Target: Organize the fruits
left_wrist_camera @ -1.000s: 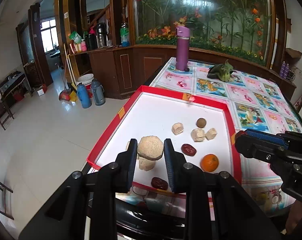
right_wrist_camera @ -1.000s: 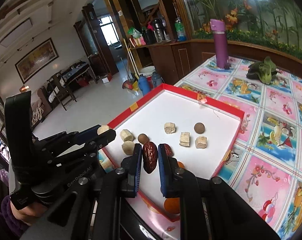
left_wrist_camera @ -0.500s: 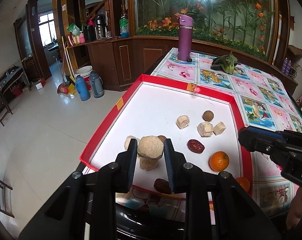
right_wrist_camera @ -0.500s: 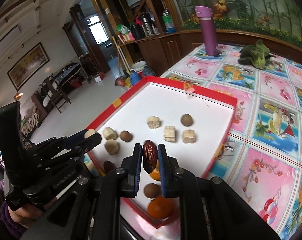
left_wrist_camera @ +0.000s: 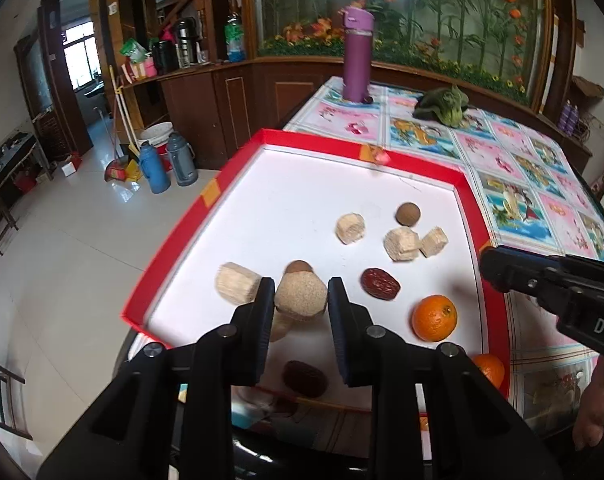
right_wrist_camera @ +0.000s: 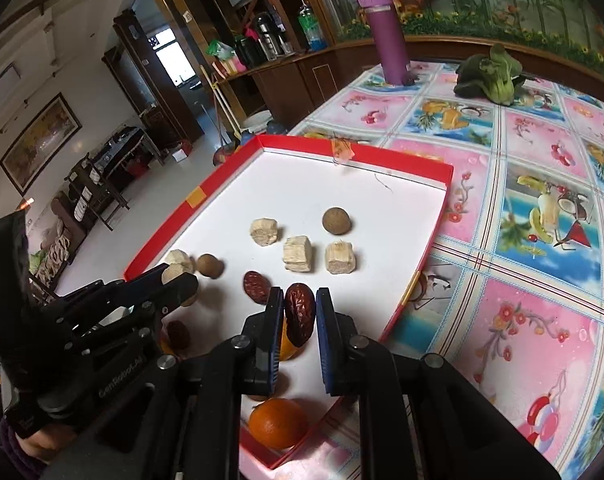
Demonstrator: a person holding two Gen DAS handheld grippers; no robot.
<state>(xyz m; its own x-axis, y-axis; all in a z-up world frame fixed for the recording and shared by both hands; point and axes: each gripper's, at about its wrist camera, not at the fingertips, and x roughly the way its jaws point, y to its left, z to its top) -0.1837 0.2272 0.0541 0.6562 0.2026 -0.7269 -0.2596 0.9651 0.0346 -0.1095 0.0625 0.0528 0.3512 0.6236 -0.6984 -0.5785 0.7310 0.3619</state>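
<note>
Holding a date upright in my clamped right gripper, above the tray's near edge. My left gripper pinches a beige chunk over its near-left corner.

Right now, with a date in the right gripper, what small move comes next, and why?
Probably lower the right gripper and set its date beside the loose date in the tray: the pads clamp it above bare white floor, right next to its match.

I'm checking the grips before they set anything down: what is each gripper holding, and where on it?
The left gripper pinches a tan chunk by its sides. The right gripper clamps a red date across its flat sides, upper end.
</note>
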